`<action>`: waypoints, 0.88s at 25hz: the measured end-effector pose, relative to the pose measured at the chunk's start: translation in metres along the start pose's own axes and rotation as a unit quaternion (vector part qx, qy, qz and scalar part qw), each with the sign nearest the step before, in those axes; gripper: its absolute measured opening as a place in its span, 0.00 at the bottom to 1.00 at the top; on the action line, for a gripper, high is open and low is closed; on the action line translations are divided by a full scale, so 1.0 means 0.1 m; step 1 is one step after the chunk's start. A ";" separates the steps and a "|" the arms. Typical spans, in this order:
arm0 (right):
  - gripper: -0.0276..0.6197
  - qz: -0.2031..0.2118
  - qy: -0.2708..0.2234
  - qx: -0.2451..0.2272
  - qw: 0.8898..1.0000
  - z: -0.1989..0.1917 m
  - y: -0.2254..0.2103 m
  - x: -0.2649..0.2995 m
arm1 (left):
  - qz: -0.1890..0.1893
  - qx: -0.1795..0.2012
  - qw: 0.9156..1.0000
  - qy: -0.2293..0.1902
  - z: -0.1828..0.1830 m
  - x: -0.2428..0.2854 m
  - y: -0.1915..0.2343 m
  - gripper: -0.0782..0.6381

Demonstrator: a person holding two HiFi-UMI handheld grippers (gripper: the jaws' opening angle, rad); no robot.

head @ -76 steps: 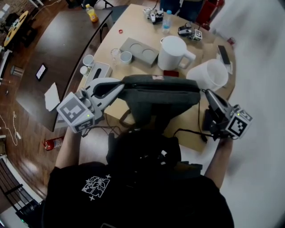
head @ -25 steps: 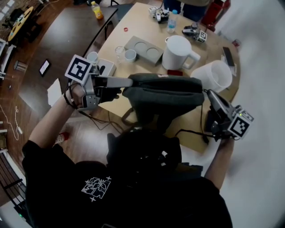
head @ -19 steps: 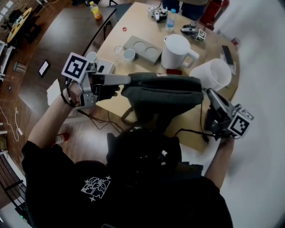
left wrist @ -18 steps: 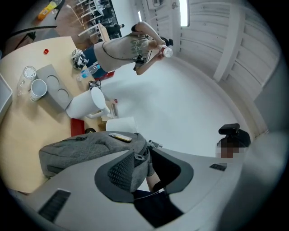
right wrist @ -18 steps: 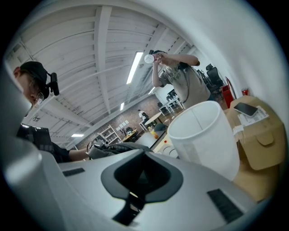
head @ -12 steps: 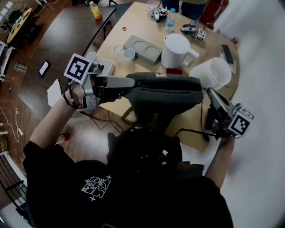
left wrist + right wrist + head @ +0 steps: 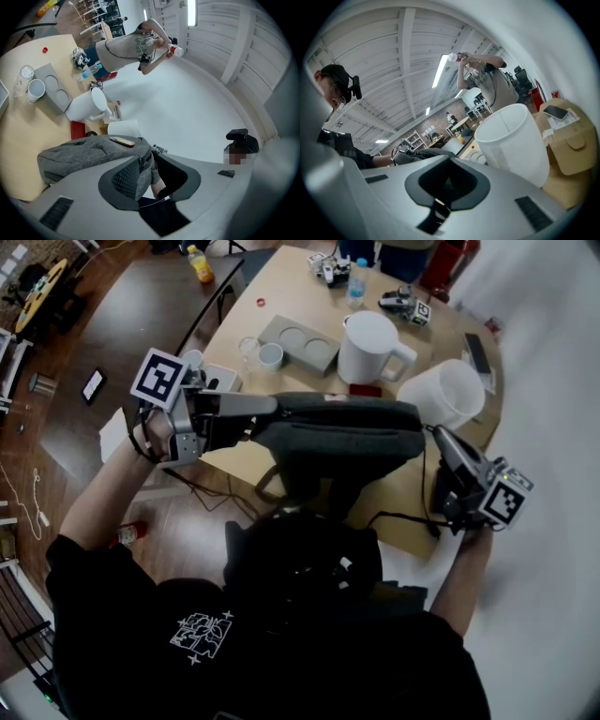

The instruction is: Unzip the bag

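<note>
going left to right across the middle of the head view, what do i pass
sheet of paper on the floor → left gripper → grey bag → right gripper

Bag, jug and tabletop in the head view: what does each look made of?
The bag looks like woven fabric: grey, matte, heathered, sagging softly. The jug is probably plastic: smooth white, moulded handle; possibly enamel. The tabletop is pale wood or wood-look laminate, smooth; grain unclear.
</note>
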State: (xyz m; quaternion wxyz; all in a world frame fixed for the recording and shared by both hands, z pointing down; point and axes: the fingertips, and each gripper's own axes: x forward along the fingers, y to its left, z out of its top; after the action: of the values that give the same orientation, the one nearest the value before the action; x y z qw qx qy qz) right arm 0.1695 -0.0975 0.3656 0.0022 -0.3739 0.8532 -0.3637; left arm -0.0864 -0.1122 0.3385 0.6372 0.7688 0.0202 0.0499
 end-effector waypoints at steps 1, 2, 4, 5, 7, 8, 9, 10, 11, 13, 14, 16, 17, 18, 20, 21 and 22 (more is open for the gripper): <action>0.06 0.002 -0.001 0.004 1.000 -0.01 0.00 0.00 | 0.003 0.003 1.000 -0.001 0.02 -0.01 0.00 0.28; 0.06 0.004 -0.002 0.011 1.000 -0.03 -0.01 -0.01 | 0.005 0.007 1.000 0.000 0.02 -0.01 0.00 0.27; 0.06 0.004 -0.003 0.011 1.000 -0.03 0.00 -0.01 | 0.009 0.016 1.000 0.007 0.00 0.03 0.00 0.24; 0.06 0.002 -0.003 0.004 1.000 -0.01 0.01 -0.02 | 0.011 0.019 1.000 0.008 -0.01 0.04 0.00 0.20; 0.06 0.003 -0.002 -0.002 1.000 0.00 0.04 -0.01 | 0.018 0.024 1.000 0.004 -0.01 0.05 0.01 0.15; 0.06 0.003 -0.002 -0.002 1.000 0.00 0.04 0.00 | 0.022 0.026 0.999 0.002 -0.01 0.04 0.01 0.15; 0.06 0.003 -0.001 -0.002 1.000 0.00 0.04 0.00 | 0.028 0.031 0.999 0.000 -0.01 0.03 0.02 0.15; 0.06 0.001 0.000 -0.003 1.000 0.00 0.04 0.00 | 0.035 0.037 0.999 0.000 -0.01 0.03 0.03 0.12; 0.06 -0.001 0.000 -0.003 1.000 0.01 0.03 -0.01 | 0.041 0.044 0.998 -0.001 0.00 0.03 0.03 0.12; 0.06 -0.003 -0.001 -0.003 1.000 0.01 0.01 -0.02 | 0.049 0.062 0.997 -0.006 0.01 0.03 0.02 0.12; 0.06 -0.004 -0.001 -0.002 1.000 0.00 0.00 -0.02 | 0.054 0.070 0.996 -0.011 0.02 0.03 0.01 0.12; 0.06 -0.006 0.001 -0.002 1.000 -0.01 -0.01 -0.03 | 0.062 0.083 0.994 -0.024 0.01 0.03 0.00 0.12; 0.06 -0.005 0.001 -0.003 1.000 -0.01 -0.02 -0.03 | 0.066 0.087 0.994 -0.030 0.01 0.02 0.00 0.12; 0.06 -0.004 0.002 -0.002 1.000 -0.01 -0.02 -0.03 | 0.068 0.088 0.993 -0.034 0.01 0.00 0.01 0.12; 0.06 0.002 0.004 0.002 1.000 -0.02 -0.02 -0.02 | 0.063 0.084 0.994 -0.033 0.00 -0.01 0.02 0.12; 0.06 0.004 0.004 0.004 1.000 -0.03 -0.02 -0.02 | 0.061 0.082 0.994 -0.032 0.00 0.00 0.02 0.12; 0.06 0.003 0.004 0.002 1.000 -0.03 -0.02 -0.02 | 0.061 0.083 0.994 -0.030 0.01 0.01 0.02 0.12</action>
State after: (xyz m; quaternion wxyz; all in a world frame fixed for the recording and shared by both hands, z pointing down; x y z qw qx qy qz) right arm 0.1717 -0.0956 0.3684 0.0009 -0.3697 0.8535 -0.3672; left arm -0.0855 -0.1132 0.3407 0.5675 0.8199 -0.0417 0.0633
